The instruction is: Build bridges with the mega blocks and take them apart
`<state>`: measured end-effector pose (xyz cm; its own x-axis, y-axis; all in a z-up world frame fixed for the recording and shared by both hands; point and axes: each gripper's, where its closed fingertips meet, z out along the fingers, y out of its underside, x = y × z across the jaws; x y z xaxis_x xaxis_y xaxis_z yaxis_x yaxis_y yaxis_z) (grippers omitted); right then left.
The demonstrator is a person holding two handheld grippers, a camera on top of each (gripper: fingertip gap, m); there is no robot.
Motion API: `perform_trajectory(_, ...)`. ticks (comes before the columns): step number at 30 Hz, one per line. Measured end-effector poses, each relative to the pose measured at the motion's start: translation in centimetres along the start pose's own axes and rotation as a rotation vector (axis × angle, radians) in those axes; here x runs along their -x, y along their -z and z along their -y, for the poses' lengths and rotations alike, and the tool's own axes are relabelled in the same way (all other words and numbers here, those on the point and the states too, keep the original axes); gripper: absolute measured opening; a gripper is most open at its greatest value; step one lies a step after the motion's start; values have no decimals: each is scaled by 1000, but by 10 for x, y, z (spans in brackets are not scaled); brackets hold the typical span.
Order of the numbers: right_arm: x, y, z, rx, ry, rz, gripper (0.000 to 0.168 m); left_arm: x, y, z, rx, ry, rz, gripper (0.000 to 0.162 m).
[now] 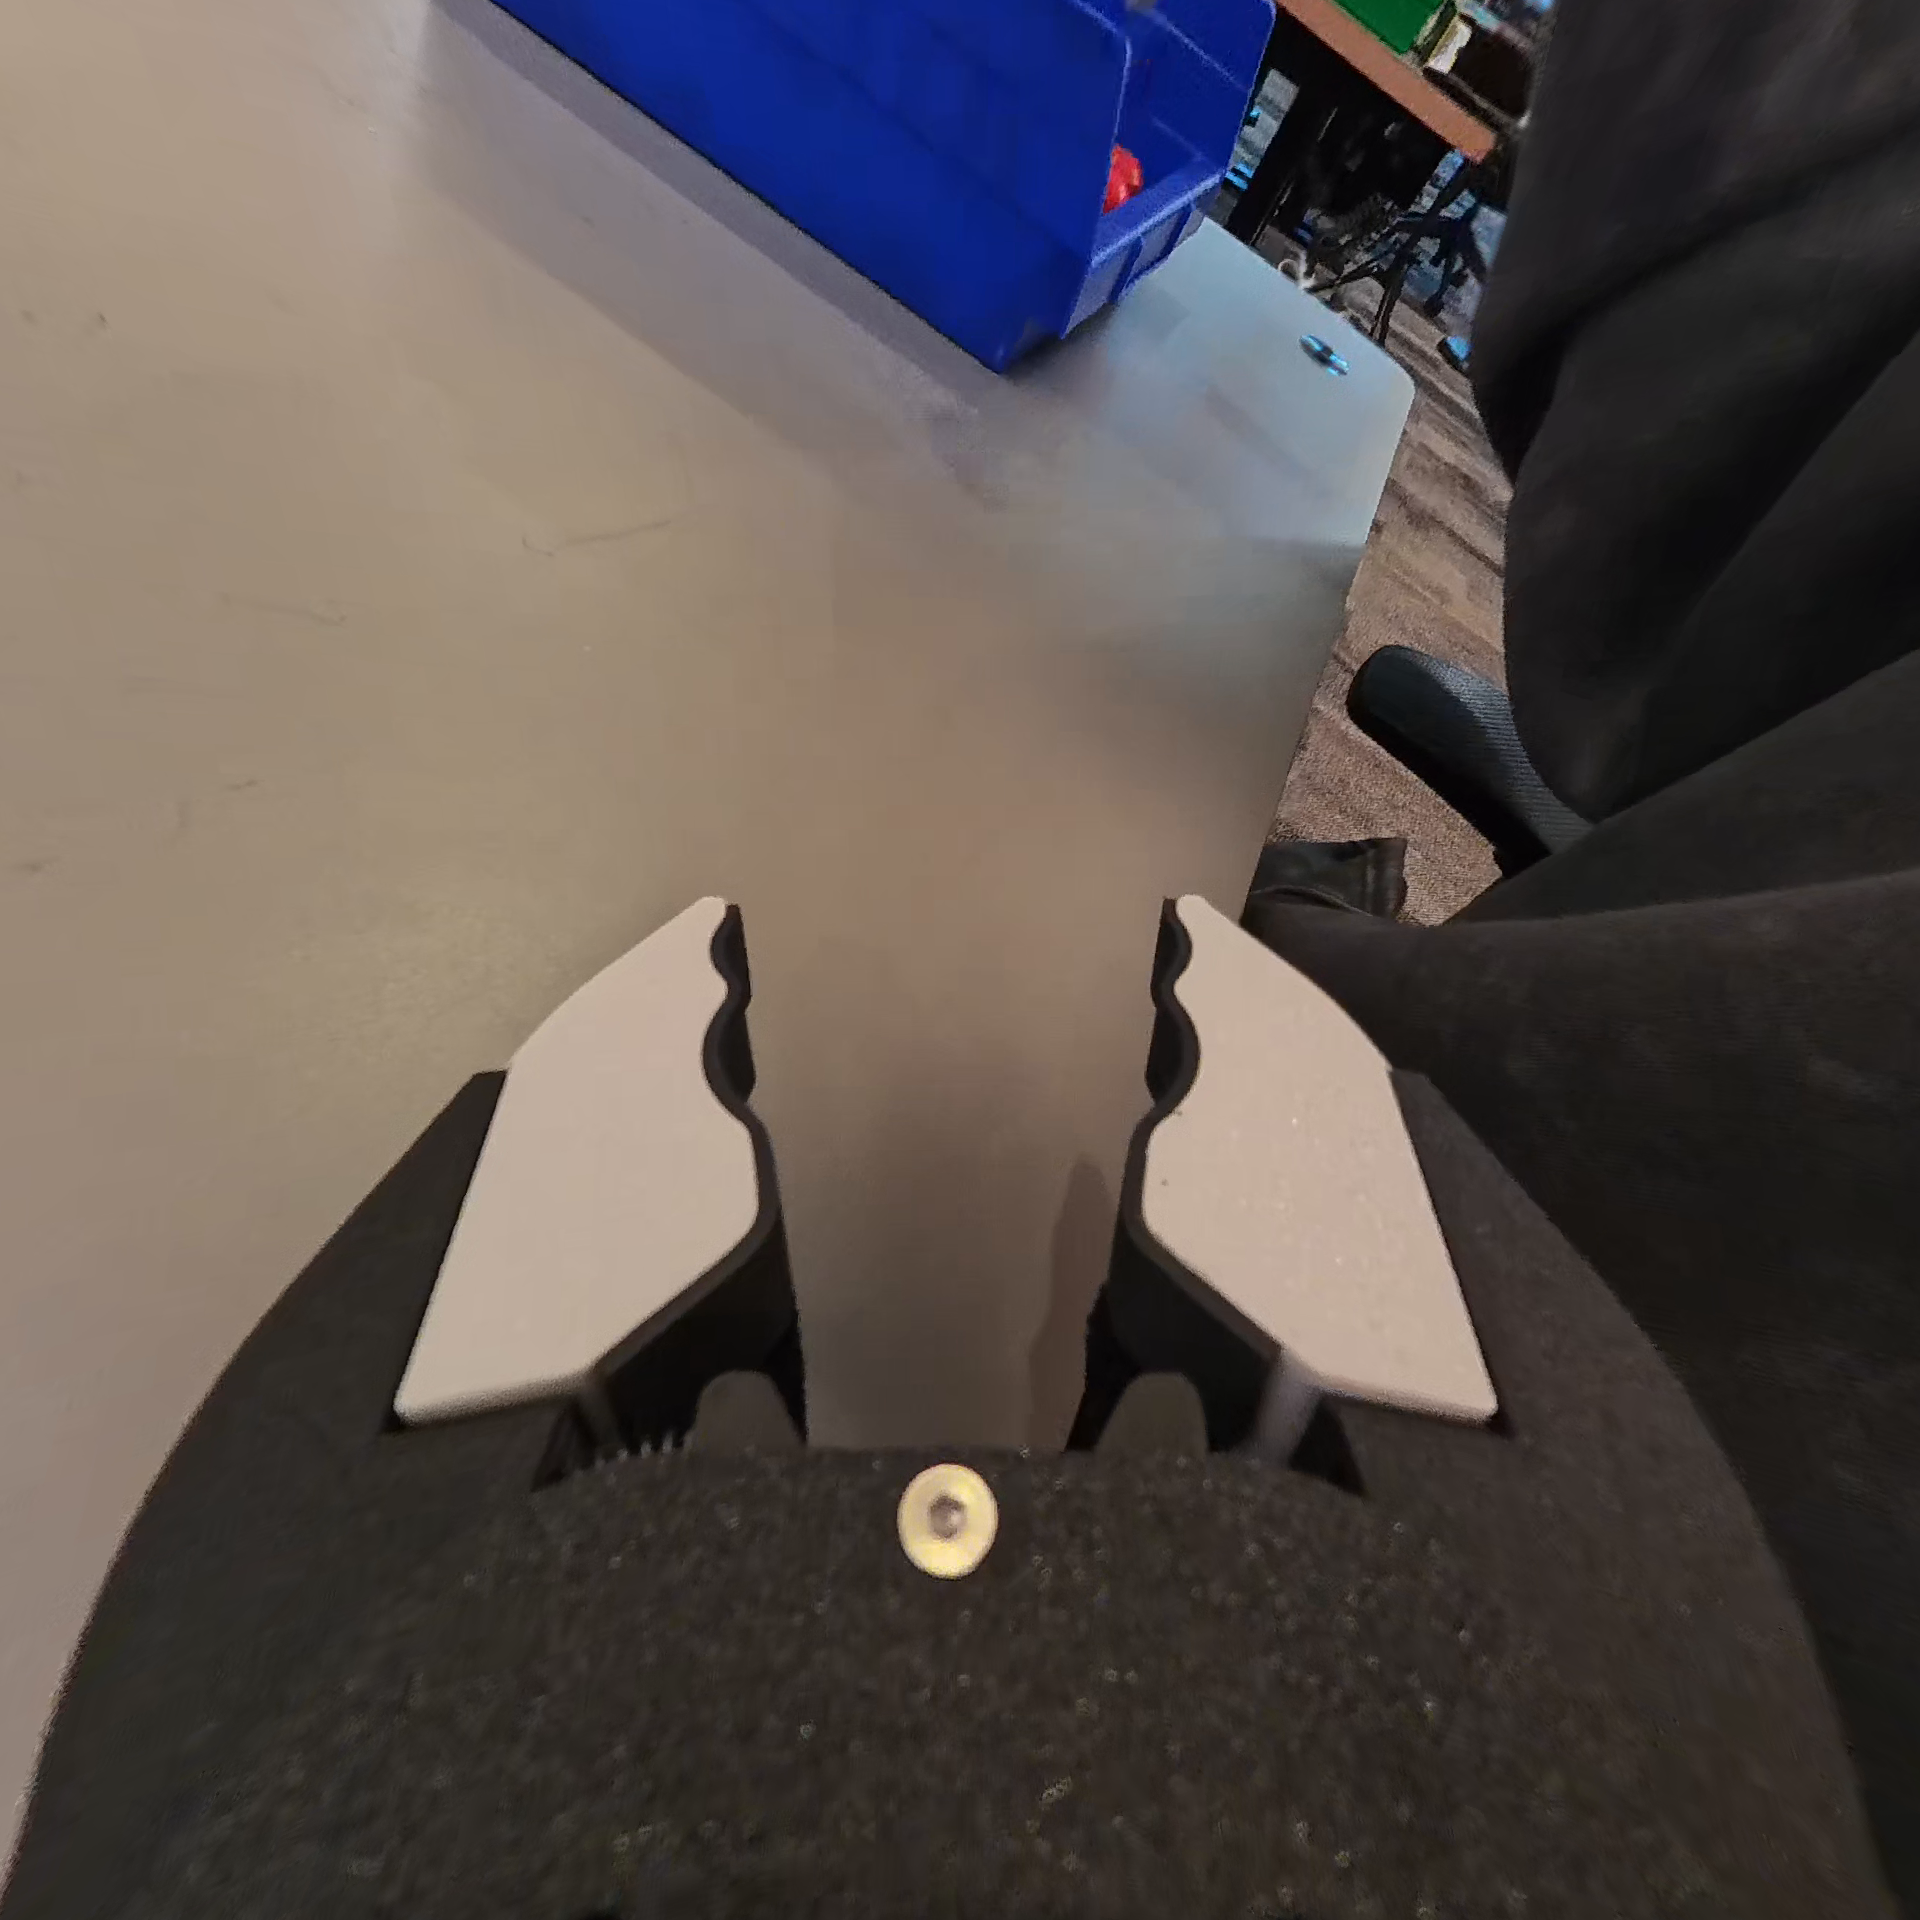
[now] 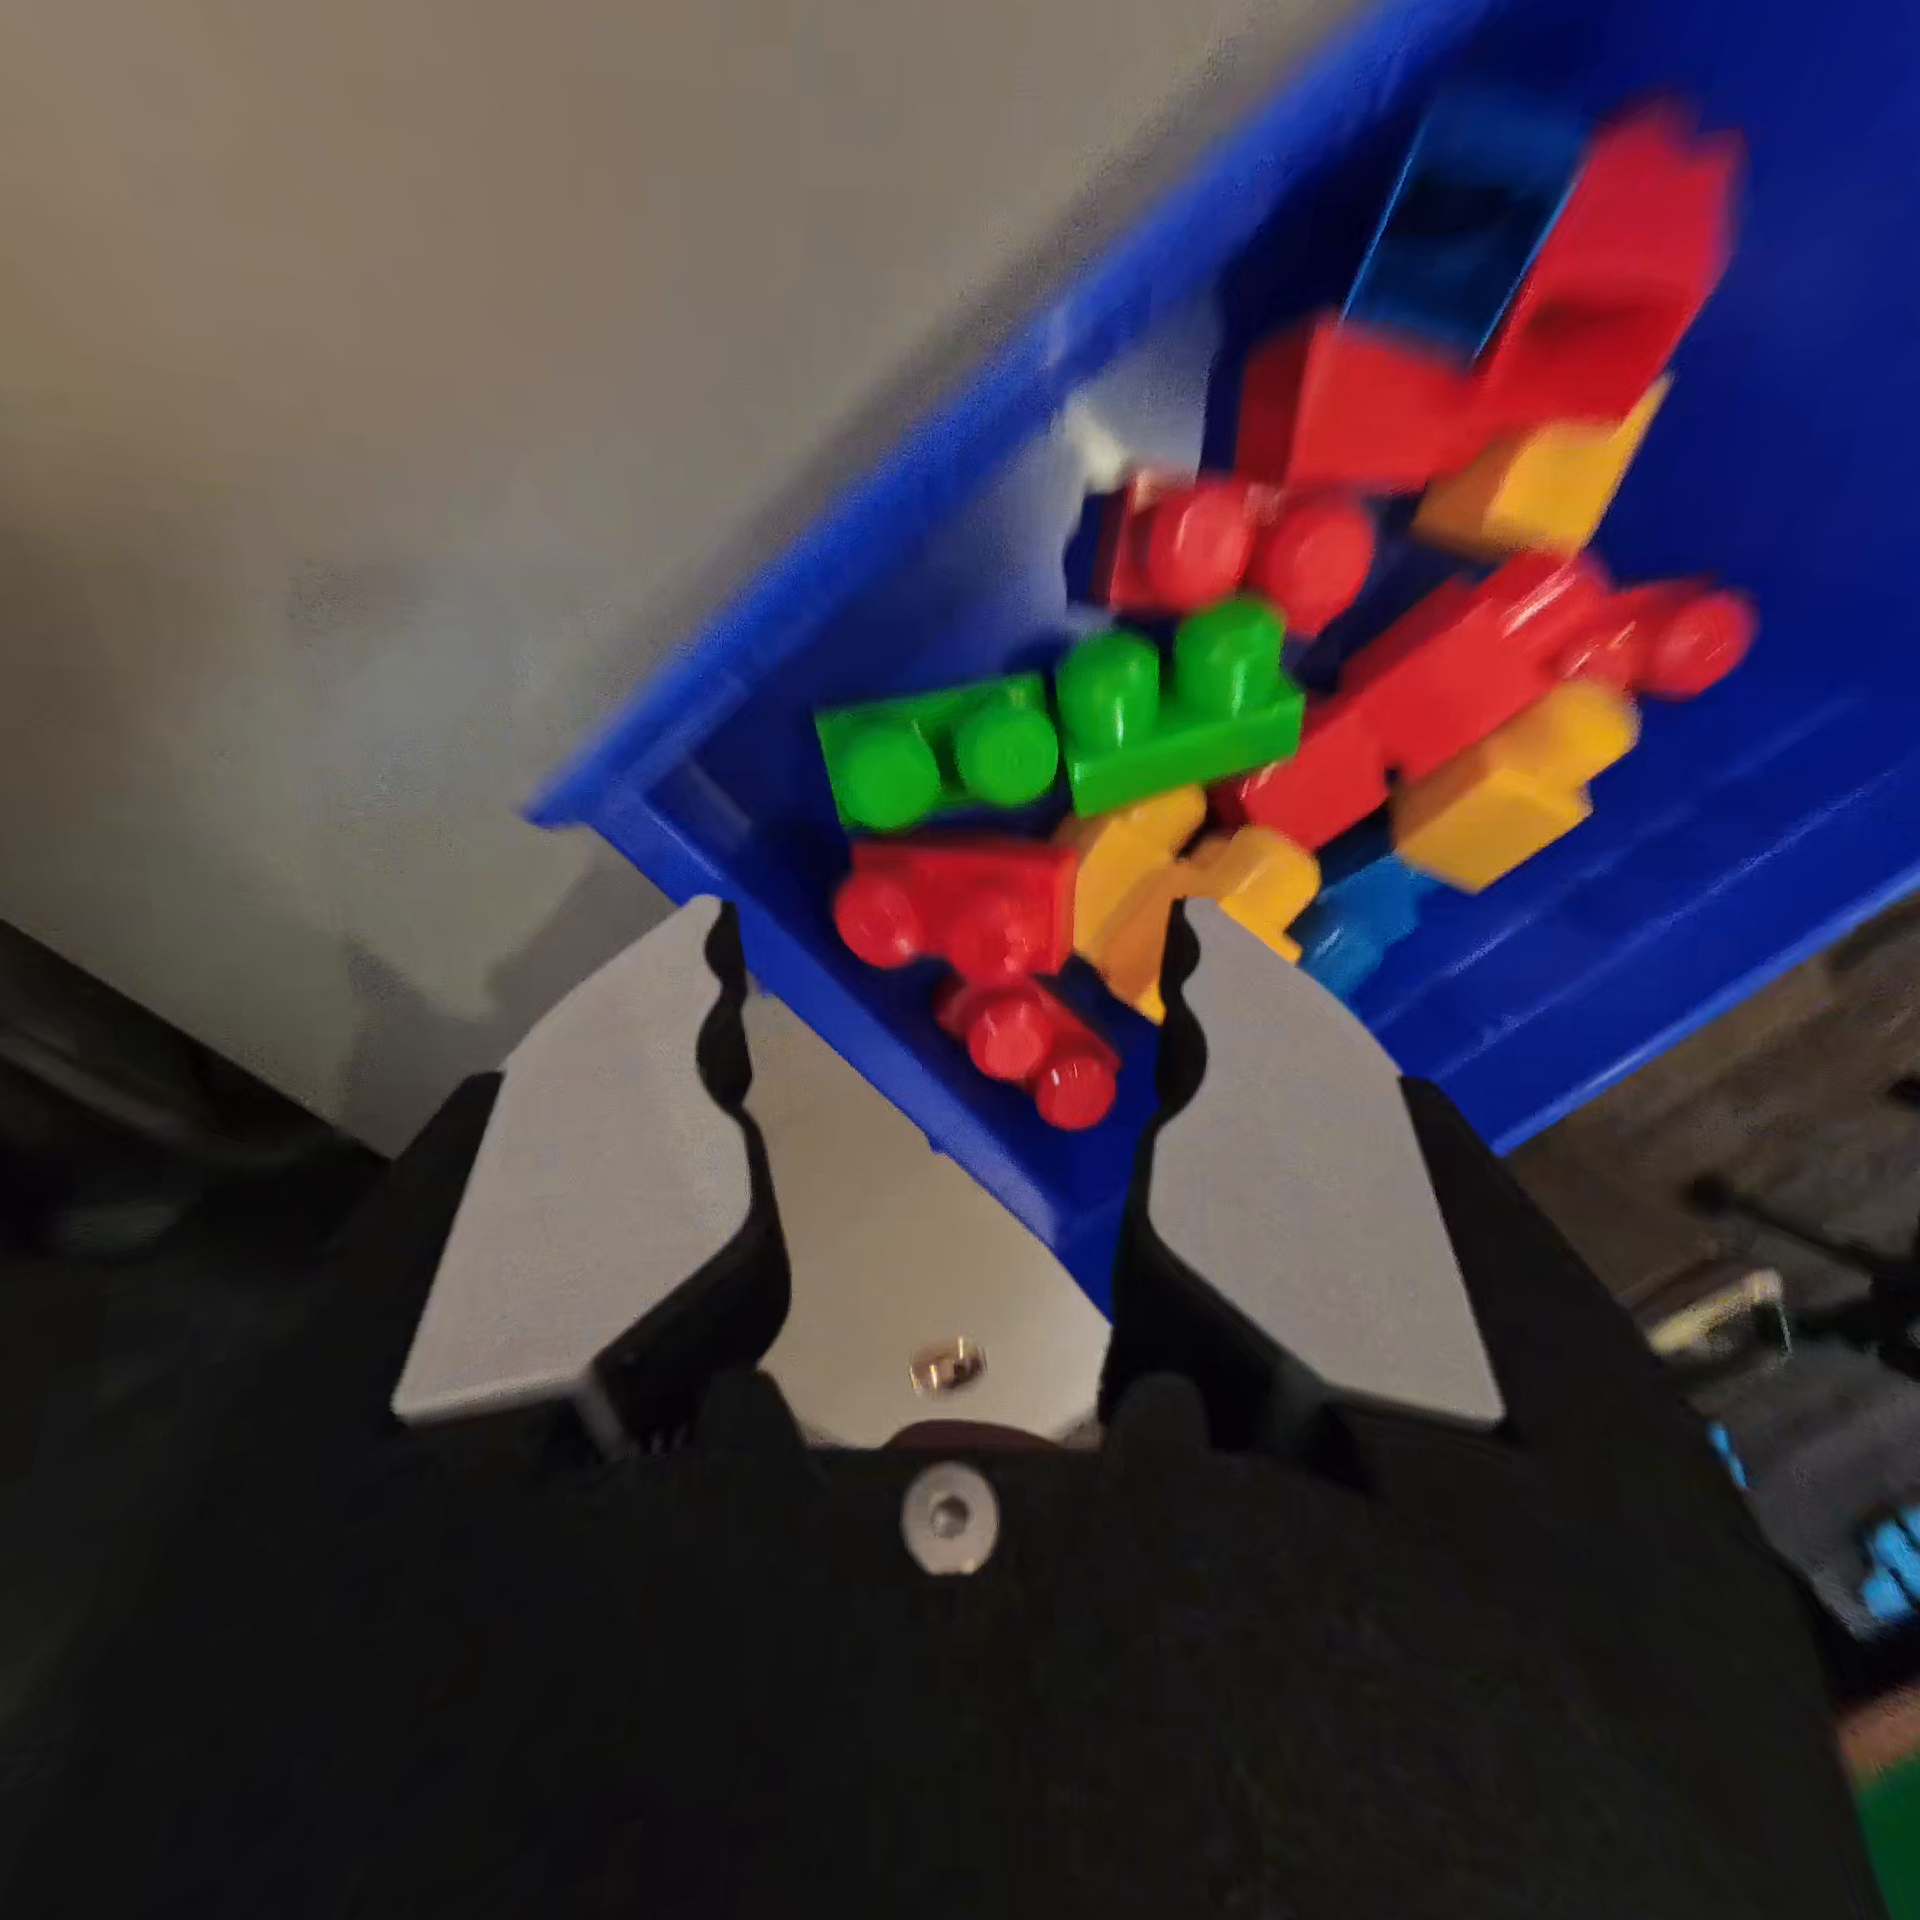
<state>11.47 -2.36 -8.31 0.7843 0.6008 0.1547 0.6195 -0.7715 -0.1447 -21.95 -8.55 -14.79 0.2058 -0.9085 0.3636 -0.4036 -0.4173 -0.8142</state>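
Observation:
A blue plastic bin (image 2: pixel 1714 935) holds several mega blocks: two green blocks (image 2: pixel 1060 722), red blocks (image 2: pixel 1403 686), yellow blocks (image 2: pixel 1496 790) and a light blue one (image 2: pixel 1361 920). The view is blurred. My right gripper (image 2: pixel 951 925) is open and empty, above the bin's near corner, over a small red block (image 2: pixel 1029 1049). In the left wrist view the same bin (image 1: pixel 914 156) stands far ahead on the table, a red block (image 1: pixel 1122 192) showing at its open end. My left gripper (image 1: pixel 951 920) is open and empty, low over the bare grey table (image 1: pixel 416 520).
The table's right edge (image 1: pixel 1320 707) runs close to my left gripper. Beyond it are a person's dark clothing (image 1: pixel 1662 1039), a black chair armrest (image 1: pixel 1455 727) and carpet. A small screw (image 1: pixel 1325 353) sits in the table's far corner. Across from one pair of fingers to the other is roughly 35 cm.

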Motion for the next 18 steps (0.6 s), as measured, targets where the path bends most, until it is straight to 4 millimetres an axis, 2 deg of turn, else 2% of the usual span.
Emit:
perform_trajectory(2,23,30,38,-253,27,-21,77,3,1,1,-3,-13,22,75)
perform_trajectory(3,42,42,57,-384,57,-6,74,4,2,1,-9,-20,35,75)
perform_trajectory(6,122,59,108,-750,130,175,67,12,4,4,-29,-30,75,75)
perform_trajectory(8,176,47,131,-868,148,341,64,18,3,3,-20,-19,95,75)
perform_trajectory(9,197,32,142,-885,147,396,67,20,3,2,-7,-9,94,75)
perform_trajectory(12,243,-20,160,-813,141,518,77,22,3,3,-12,17,64,79)
perform_trajectory(14,263,-32,167,-818,158,601,76,23,6,5,-23,23,54,78)
perform_trajectory(16,269,-32,173,-864,142,643,72,24,13,9,-20,17,53,79)
perform_trajectory(18,270,-31,174,-880,134,678,72,25,31,23,-17,-31,71,79)
